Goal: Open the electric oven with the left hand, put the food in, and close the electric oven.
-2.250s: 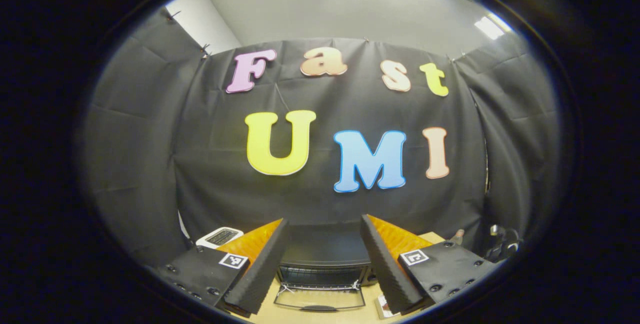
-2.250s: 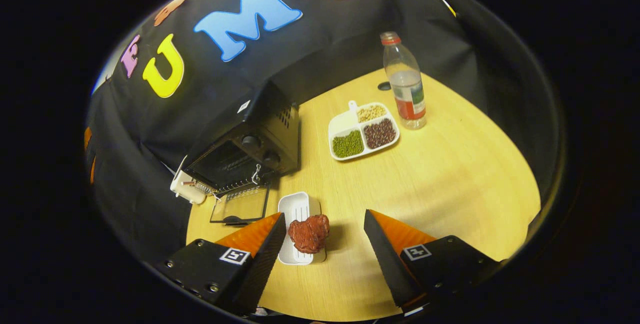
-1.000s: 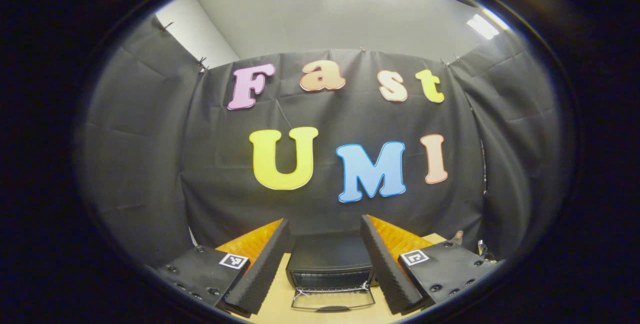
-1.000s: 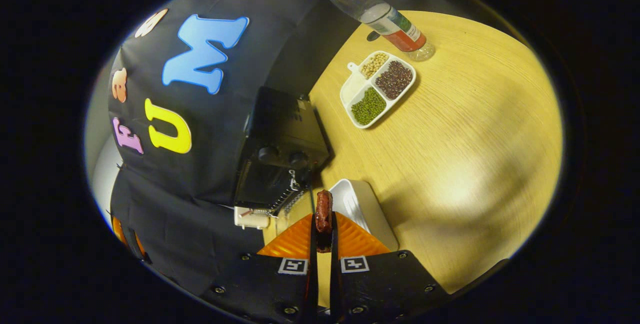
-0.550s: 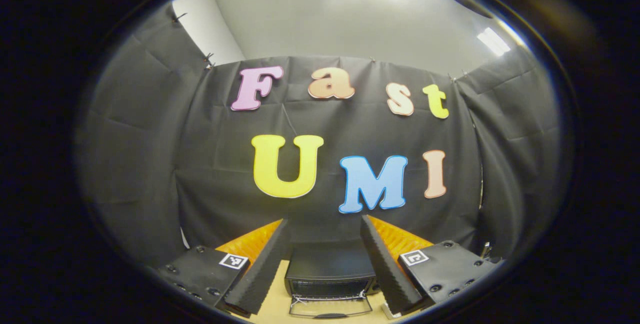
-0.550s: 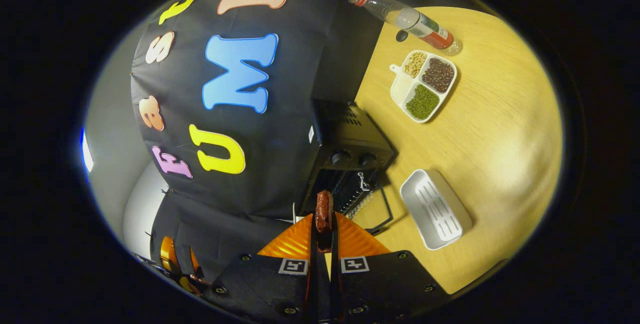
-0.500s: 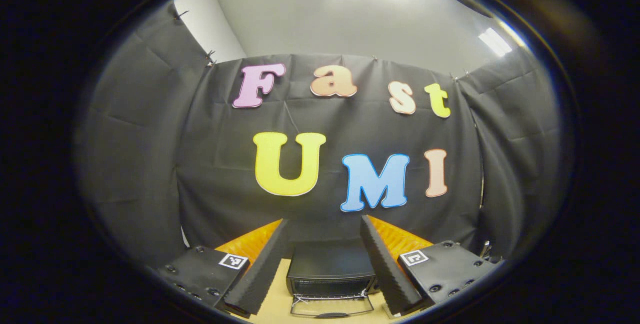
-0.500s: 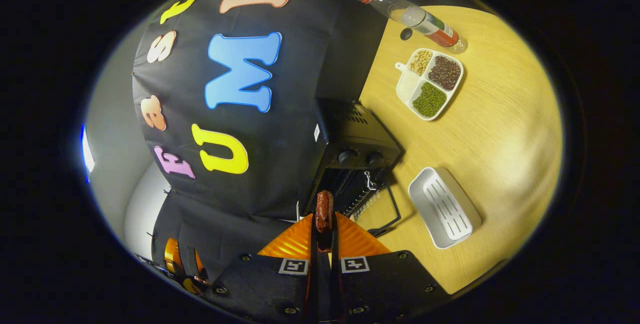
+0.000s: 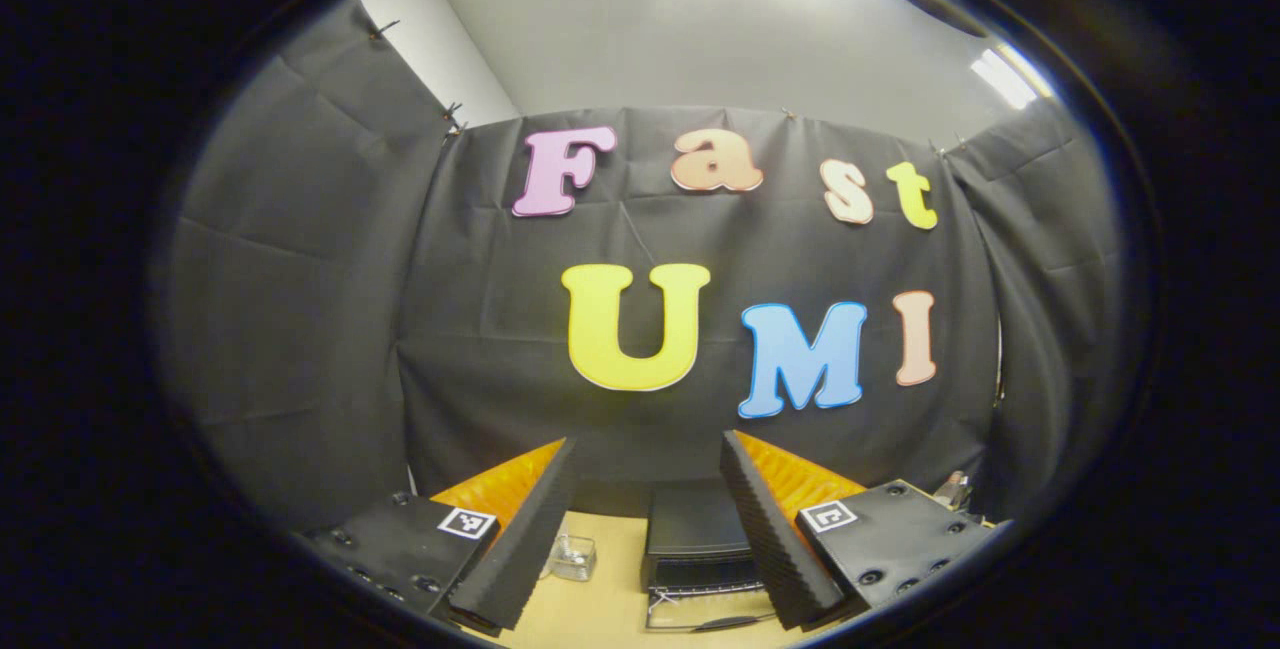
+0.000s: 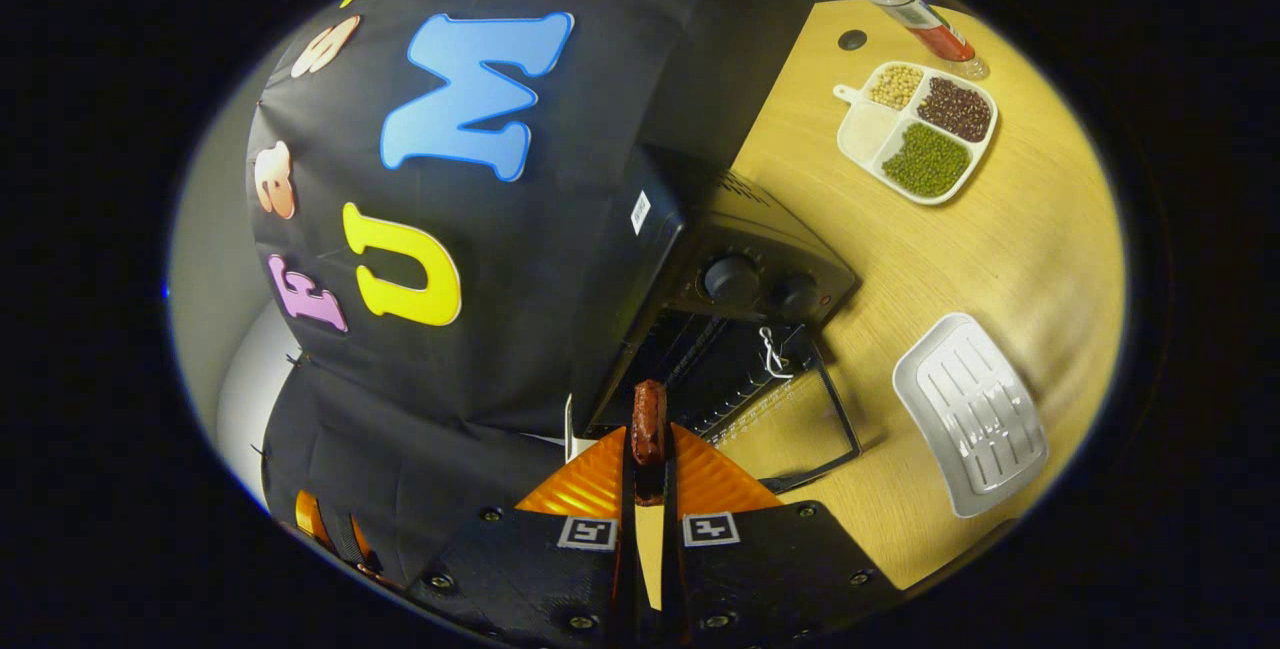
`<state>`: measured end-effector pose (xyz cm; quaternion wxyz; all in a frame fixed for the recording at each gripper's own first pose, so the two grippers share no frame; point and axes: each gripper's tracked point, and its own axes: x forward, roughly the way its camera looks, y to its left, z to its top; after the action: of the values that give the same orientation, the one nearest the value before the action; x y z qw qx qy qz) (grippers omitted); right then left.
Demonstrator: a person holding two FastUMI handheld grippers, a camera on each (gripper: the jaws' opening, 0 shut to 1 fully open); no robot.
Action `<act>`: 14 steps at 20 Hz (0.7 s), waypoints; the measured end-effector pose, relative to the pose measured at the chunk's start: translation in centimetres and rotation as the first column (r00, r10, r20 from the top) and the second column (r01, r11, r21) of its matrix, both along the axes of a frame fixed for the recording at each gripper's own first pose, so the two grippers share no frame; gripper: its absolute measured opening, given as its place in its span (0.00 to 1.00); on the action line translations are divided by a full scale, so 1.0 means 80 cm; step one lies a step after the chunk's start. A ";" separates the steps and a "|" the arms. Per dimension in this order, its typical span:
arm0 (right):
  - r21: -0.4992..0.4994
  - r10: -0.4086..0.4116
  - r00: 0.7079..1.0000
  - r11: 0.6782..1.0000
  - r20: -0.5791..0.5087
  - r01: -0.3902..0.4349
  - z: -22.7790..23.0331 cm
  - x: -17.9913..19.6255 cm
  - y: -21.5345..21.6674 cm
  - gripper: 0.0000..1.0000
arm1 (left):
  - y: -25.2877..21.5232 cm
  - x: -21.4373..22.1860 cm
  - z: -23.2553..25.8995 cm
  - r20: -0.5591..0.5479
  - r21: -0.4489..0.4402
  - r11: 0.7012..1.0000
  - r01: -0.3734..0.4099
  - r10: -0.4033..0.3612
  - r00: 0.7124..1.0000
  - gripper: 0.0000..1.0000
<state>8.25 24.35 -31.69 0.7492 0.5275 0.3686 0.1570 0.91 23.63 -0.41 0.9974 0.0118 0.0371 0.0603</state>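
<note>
The black electric oven (image 10: 745, 269) stands on the wooden table (image 10: 1000, 229) with its glass door (image 10: 800, 424) folded down flat. My right gripper (image 10: 648, 449) is shut on a flat piece of dark red meat (image 10: 648, 421), held edge-on just in front of the oven's open mouth. In the left gripper view the oven (image 9: 690, 539) sits far off and low, between the fingers of my left gripper (image 9: 645, 519), which is open with nothing in it and raised well above the table.
A white ribbed tray (image 10: 970, 414) lies to the right of the oven door. A divided dish of beans (image 10: 920, 134) and a bottle (image 10: 915, 14) stand farther back. A small clear container (image 9: 572, 554) sits left of the oven.
My right gripper has shut on the meat, lifted it off the white tray and carried it up to the oven's open front. The left gripper has drifted left, staying open.
</note>
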 end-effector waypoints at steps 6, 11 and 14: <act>-0.052 -0.030 1.000 0.998 0.000 0.030 -0.042 0.054 0.066 0.10 | 0.050 -0.014 -0.019 -0.043 0.022 0.999 -0.049 0.050 0.998 1.00; -0.026 -0.118 0.992 0.993 -0.033 0.117 -0.068 0.097 0.092 0.10 | 0.089 -0.021 -0.033 -0.072 0.033 0.995 -0.099 0.101 0.992 1.00; -0.038 -0.205 0.976 0.978 -0.070 0.203 -0.093 0.125 0.097 0.10 | 0.109 -0.024 -0.042 -0.090 0.013 0.992 -0.122 0.123 0.988 0.98</act>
<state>18.23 32.11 -39.12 0.7552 0.5566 0.3421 0.0540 -1.03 32.34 -3.74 0.9891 0.0159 0.0828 0.1208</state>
